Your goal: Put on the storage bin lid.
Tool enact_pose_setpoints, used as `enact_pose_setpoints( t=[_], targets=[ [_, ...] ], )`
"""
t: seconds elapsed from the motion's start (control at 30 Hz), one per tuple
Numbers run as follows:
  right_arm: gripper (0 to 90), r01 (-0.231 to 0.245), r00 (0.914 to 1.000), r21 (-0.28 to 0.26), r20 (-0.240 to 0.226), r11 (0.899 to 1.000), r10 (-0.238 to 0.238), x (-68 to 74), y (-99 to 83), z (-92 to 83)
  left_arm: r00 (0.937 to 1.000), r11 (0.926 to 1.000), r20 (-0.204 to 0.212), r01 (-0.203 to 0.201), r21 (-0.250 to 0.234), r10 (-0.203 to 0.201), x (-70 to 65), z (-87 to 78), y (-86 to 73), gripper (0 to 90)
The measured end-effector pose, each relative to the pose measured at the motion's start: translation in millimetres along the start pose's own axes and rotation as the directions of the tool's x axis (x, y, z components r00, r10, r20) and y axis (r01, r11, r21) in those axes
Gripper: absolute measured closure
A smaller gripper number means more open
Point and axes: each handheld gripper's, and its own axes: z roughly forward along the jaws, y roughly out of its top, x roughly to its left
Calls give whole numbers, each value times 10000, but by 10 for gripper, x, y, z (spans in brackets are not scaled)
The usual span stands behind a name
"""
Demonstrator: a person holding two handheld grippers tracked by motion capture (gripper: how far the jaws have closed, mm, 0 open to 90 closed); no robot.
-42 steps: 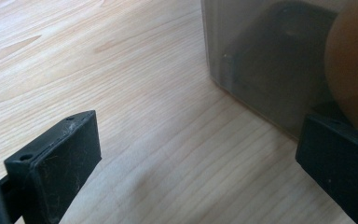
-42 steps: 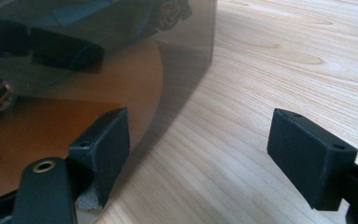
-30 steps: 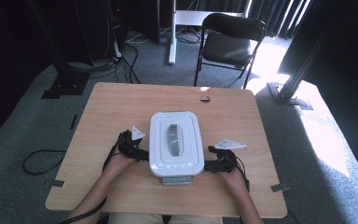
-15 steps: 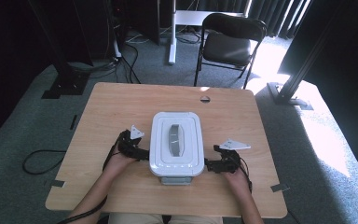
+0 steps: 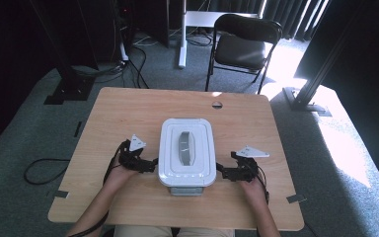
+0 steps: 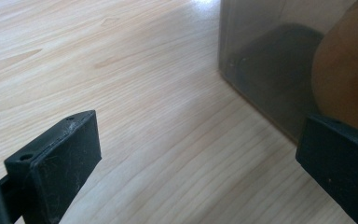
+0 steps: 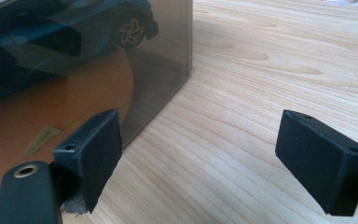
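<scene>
Storage box (image 5: 186, 153): one, white lid with a grey handle recess on top, smoky see-through walls; it stands on the table (image 5: 128, 108) midway between the left and right edges, nearer the near edge than the far one.
Contents: through the wall in the right gripper view, something orange (image 7: 51, 112) and a dark toy car (image 7: 74, 23); how many things are inside I cannot tell.
Grippers: two, one at each long side of the box.
Left gripper (image 5: 150, 165): jaws stand wide apart, nothing between them, tips just beside the box's left wall.
Right gripper (image 5: 222, 173): jaws have just been opening and now stand wide, holding nothing; one jaw is just beside the box's right wall.
Chair (image 5: 244, 42): one, black, on the floor beyond the far edge.
</scene>
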Motion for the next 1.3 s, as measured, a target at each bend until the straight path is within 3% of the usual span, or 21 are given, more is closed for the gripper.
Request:
enact_pose_setpoints(
  t=[0.43,0.9,1.3],
  targets=[
    [139,-280,9982,32,533,9996,278,-36,-29,-27,9988,9990,-247,430,138,-427,166,-166,-240,5],
    [138,-315,9953,-9,911,9995,315,-117,-126,-104,9920,9947,-755,1024,92,-1014,357,-353,-481,5],
    [138,-478,9904,-5,1298,9989,475,-202,-203,-205,9863,9933,-1251,1120,295,-1075,438,-499,-594,5]
  ],
)
